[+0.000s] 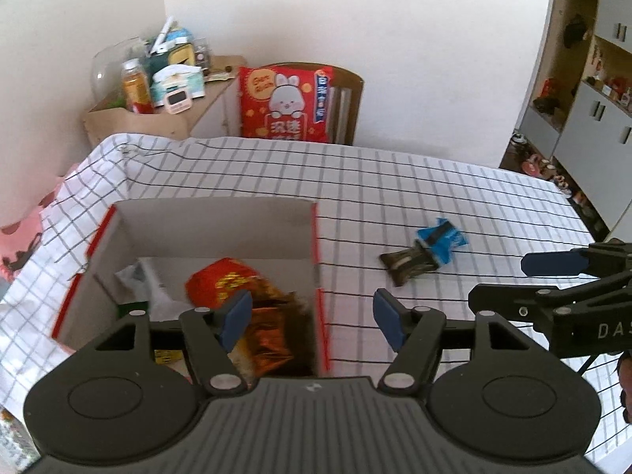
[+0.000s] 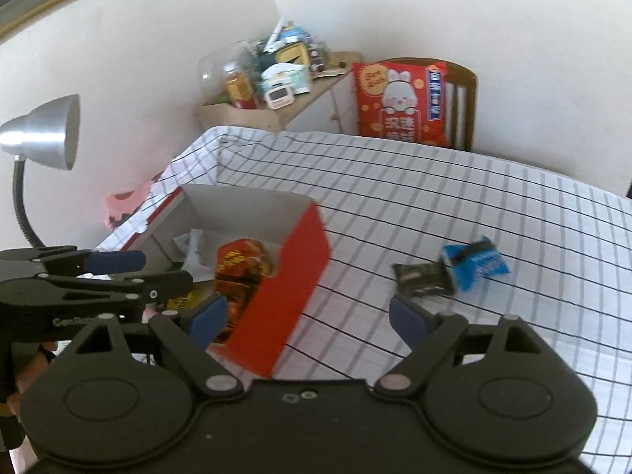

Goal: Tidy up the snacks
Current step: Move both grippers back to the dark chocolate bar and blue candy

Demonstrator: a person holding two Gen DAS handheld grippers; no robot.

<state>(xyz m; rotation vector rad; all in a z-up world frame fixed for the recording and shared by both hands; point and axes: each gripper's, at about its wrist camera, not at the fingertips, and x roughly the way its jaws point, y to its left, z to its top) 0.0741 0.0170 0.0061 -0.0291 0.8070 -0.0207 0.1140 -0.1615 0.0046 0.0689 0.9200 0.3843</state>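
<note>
A red cardboard box (image 1: 320, 260) (image 2: 292, 276) with a white inside stands on the checked tablecloth. It holds a red-and-gold snack bag (image 1: 237, 288) (image 2: 243, 264) and other packets. A blue packet (image 1: 444, 237) (image 2: 476, 264) and a dark brown packet (image 1: 407, 264) (image 2: 422, 278) lie together on the cloth to the right of the box. My left gripper (image 1: 314, 318) is open and empty, straddling the box's right wall. My right gripper (image 2: 308, 318) is open and empty, near the box's front right corner. Each gripper shows at the edge of the other's view.
The checked tablecloth (image 1: 395, 181) covers the table. A wooden chair with a red rabbit cushion (image 1: 284, 102) (image 2: 401, 102) stands behind it. A cluttered side shelf (image 1: 158, 79) is at the back left. A silver desk lamp (image 2: 39, 134) stands to the left.
</note>
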